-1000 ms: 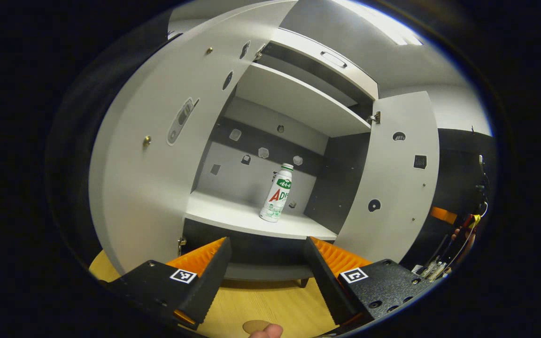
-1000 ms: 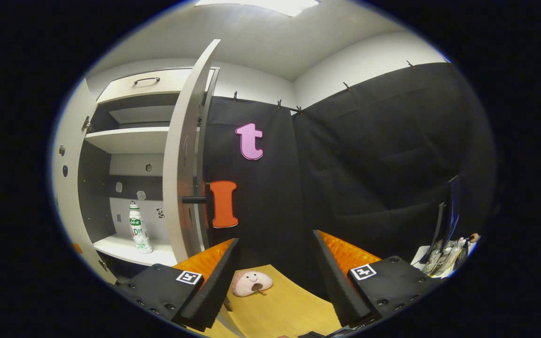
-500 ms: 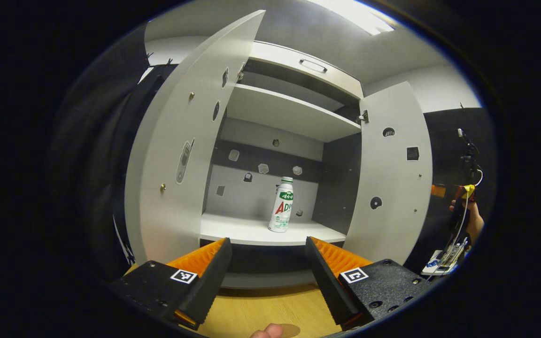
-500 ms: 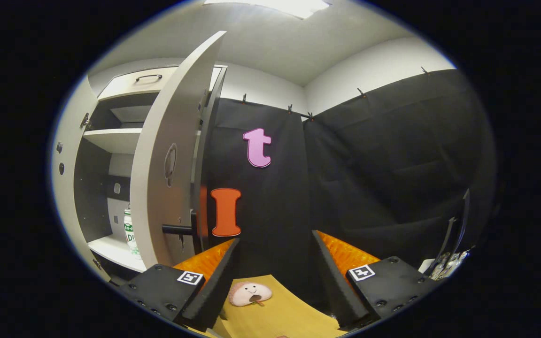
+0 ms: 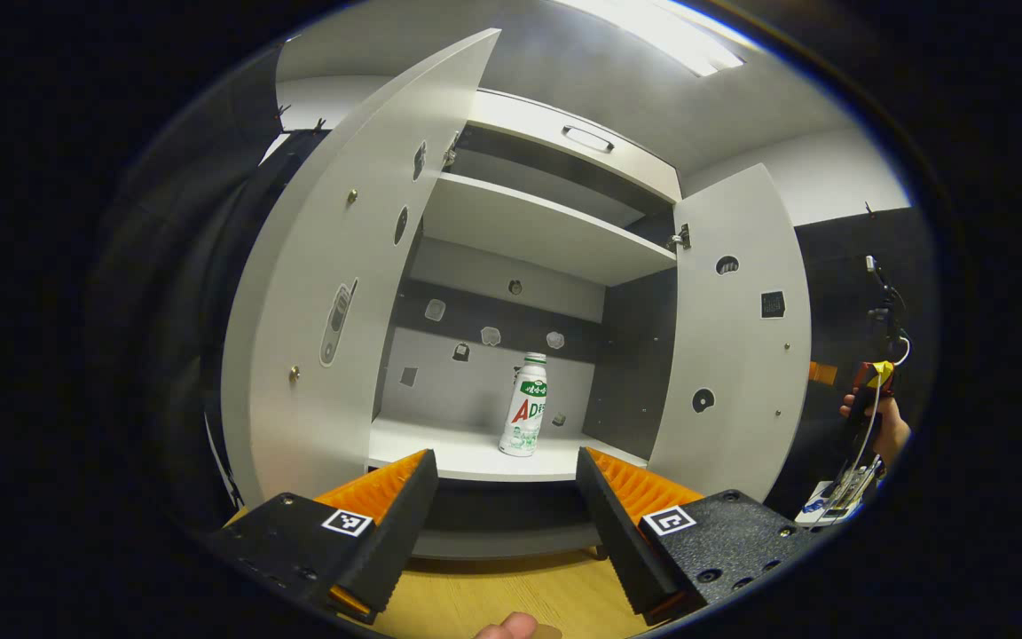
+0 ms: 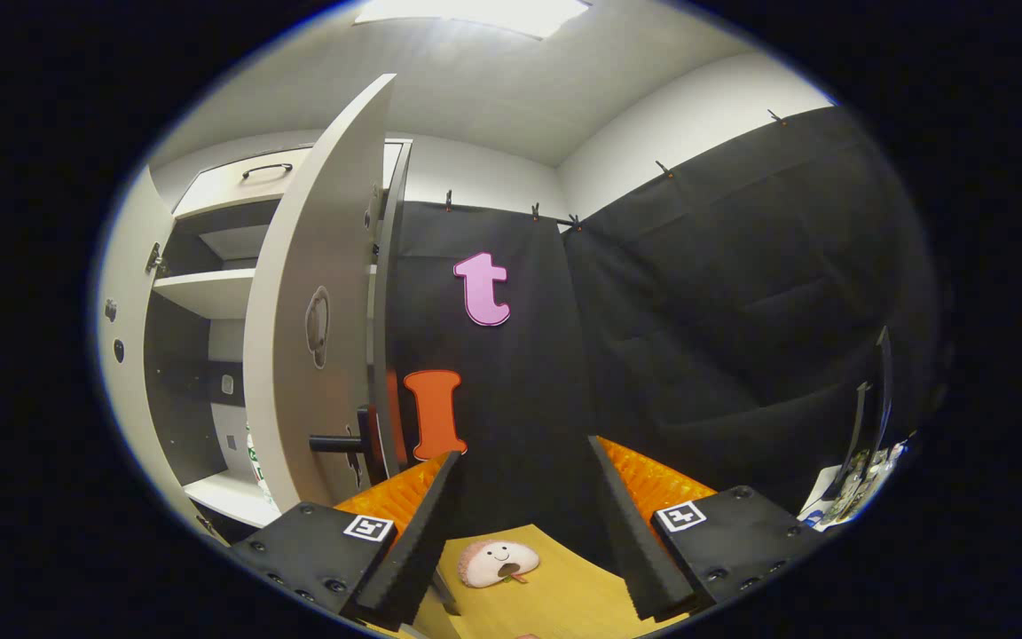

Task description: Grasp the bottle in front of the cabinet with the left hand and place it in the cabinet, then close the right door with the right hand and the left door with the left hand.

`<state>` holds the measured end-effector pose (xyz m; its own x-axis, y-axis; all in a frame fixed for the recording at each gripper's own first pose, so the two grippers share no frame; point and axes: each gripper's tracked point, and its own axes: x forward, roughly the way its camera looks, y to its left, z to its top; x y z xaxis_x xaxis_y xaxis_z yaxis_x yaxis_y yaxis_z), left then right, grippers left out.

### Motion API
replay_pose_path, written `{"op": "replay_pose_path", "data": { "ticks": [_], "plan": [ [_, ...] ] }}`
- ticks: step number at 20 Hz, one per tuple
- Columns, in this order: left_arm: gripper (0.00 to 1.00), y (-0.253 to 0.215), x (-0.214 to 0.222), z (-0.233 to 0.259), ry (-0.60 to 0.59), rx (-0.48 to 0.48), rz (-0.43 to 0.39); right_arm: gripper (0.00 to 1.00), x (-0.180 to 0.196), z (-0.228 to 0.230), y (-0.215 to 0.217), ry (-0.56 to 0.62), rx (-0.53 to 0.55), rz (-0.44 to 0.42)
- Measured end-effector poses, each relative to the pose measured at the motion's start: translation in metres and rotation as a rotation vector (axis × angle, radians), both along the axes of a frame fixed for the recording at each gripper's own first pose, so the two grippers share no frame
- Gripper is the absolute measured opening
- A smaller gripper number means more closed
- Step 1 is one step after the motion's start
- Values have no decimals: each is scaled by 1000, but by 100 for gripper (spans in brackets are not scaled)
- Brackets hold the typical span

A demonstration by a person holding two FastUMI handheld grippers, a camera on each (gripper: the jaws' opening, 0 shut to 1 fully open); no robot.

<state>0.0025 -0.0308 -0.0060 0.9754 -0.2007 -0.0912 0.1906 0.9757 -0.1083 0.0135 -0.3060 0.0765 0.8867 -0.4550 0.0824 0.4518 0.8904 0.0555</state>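
Left gripper [image 5: 504, 506] level, fingers spread wide apart, nothing between them. Fingertip of holding hand [image 5: 506, 627] poking in at bottom edge. Right gripper [image 6: 522, 524] likewise parted wide, gripping nothing. In left gripper view, other hand [image 5: 875, 424] at far right, wrapped around the right gripper's handle, cable hanging below.

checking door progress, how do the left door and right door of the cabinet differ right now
In the left gripper view, the left door carries a long oval sticker; the right door has small dark marks. In the right gripper view, the right door's dark handle shows; no handle shows on the left door. Both are pale and open.
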Motion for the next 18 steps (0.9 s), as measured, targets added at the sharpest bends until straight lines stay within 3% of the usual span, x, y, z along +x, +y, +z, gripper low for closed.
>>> {"op": "replay_pose_path", "data": {
  "ticks": [1,2,3,4,10,18],
  "plan": [
    [96,1,-1,1,0,-3,1,80,0,0,4,3,-7,2],
    [96,1,-2,1,0,-4,1,92,1,0,7,8,-21,6],
    [96,1,-1,1,0,-5,3,81,1,1,13,16,-33,12],
    [96,1,0,1,-1,-6,6,92,1,0,19,17,-35,14],
    [96,3,-4,7,-23,11,18,92,17,-4,74,-5,-1,131],
    [95,19,-13,18,-51,36,81,92,41,-1,132,6,-61,228]
  ]
}}
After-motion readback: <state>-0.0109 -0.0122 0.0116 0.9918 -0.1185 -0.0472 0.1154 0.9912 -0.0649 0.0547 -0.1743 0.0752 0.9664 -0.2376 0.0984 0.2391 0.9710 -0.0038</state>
